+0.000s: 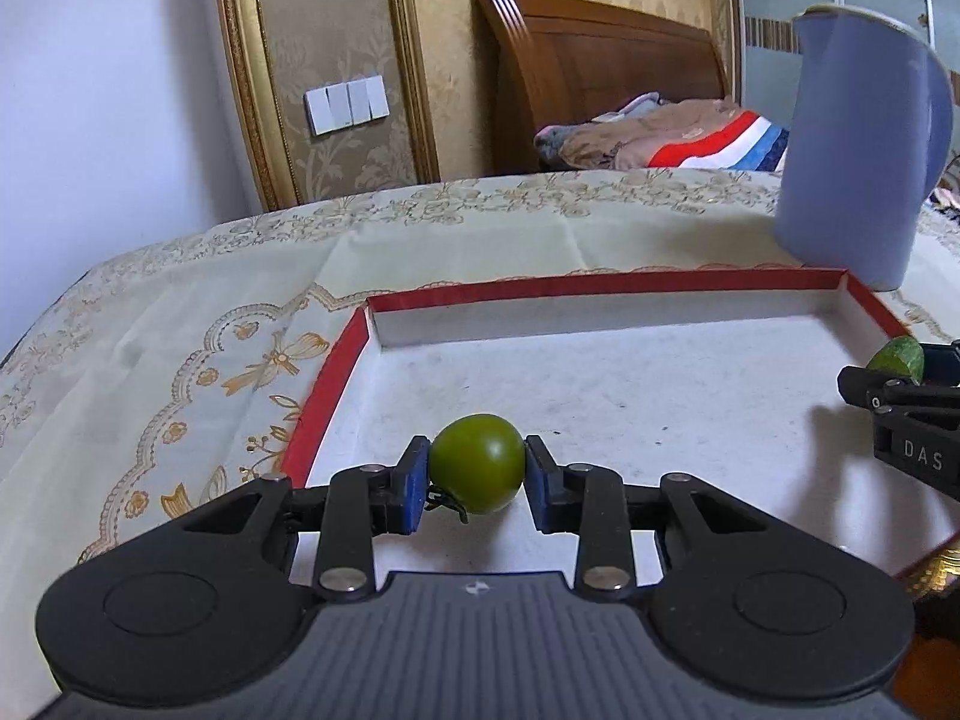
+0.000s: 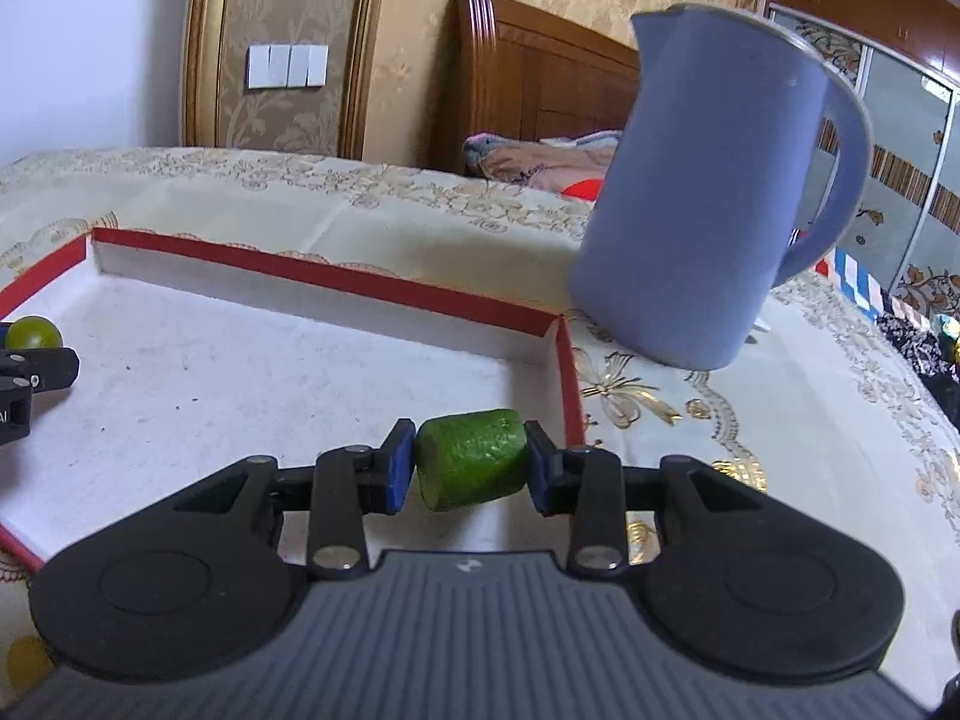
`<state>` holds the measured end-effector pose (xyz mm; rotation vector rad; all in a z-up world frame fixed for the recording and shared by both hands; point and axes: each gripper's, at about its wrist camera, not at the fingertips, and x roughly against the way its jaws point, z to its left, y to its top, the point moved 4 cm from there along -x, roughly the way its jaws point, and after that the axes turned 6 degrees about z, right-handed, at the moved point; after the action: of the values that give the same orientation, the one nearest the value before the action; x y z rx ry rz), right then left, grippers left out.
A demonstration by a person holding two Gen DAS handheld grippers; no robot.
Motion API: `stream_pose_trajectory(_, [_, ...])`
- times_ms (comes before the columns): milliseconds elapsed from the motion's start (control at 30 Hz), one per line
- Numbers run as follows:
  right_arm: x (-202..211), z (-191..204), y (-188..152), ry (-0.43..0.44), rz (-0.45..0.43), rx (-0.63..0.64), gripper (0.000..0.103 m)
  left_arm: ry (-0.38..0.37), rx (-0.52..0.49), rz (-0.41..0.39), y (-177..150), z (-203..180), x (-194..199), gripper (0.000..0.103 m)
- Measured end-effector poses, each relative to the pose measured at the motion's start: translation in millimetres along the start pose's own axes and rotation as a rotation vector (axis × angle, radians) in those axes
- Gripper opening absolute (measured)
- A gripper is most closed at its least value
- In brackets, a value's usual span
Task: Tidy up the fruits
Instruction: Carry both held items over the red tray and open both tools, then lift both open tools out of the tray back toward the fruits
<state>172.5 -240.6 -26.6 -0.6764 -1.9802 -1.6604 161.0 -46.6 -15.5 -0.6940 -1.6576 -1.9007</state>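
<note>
My left gripper (image 1: 478, 468) is shut on a round green tomato (image 1: 478, 461), its blue pads pressing both sides, above the near left part of a shallow red-rimmed tray (image 1: 600, 286) with a white floor. My right gripper (image 2: 471, 462) is shut on a short green cucumber piece (image 2: 471, 459) over the tray's (image 2: 336, 279) right side, close to its right wall. In the left wrist view the right gripper (image 1: 900, 384) enters from the right with the cucumber piece (image 1: 898, 357). The right wrist view shows the left gripper (image 2: 33, 369) at the left edge, holding the tomato (image 2: 33, 333).
A tall blue plastic jug (image 2: 708, 198) stands on the patterned tablecloth (image 1: 180, 324) just beyond the tray's far right corner. Behind the table are a bed with a wooden headboard (image 1: 600, 78) and a wall with light switches (image 1: 346, 105).
</note>
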Motion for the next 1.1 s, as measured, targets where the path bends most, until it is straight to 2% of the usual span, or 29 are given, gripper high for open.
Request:
stream_pose_trajectory(333, [-7.3,-4.4,0.5,0.027,0.03,-0.029,0.035,0.019,0.011,0.022,-2.4,3.2,-9.4,0.032])
stream_pose_trajectory(433, [-5.5,-6.5,0.8,0.028,0.023,-0.041,0.039,0.023,0.006,0.015,-2.6,3.1,-9.3,0.032])
stream_pose_trajectory(500, [-3.9,-7.2,1.2,0.021,0.015,-0.043,0.048,0.028,0.001,0.011,-3.1,2.6,-8.8,0.032])
stream_pose_trajectory(667, [-1.6,-8.6,2.5,0.028,0.008,-0.054,0.05,0.02,0.011,-0.003,-3.2,4.3,-4.4,0.033])
stream_pose_trajectory(733, [-1.9,-9.5,2.4,0.037,0.011,-0.065,0.054,0.015,0.021,-0.009,-2.9,6.5,-2.0,0.033])
stream_pose_trajectory(767, [-1.4,-10.3,2.3,0.04,0.011,-0.074,0.059,0.006,0.028,-0.011,-3.0,7.9,-0.7,0.038])
stream_pose_trajectory(833, [1.2,-11.1,2.6,0.05,0.0,-0.082,0.062,-0.005,0.046,-0.023,-3.9,10.8,3.9,0.044])
stream_pose_trajectory(1000, [13.0,-10.4,0.1,0.069,-0.03,-0.096,0.073,0.019,0.066,-0.096,-8.0,19.0,22.6,0.045])
stream_pose_trajectory(1100, [22.6,-9.9,-2.4,0.066,-0.06,-0.104,0.078,0.012,0.096,-0.121,-13.8,26.7,35.1,0.05])
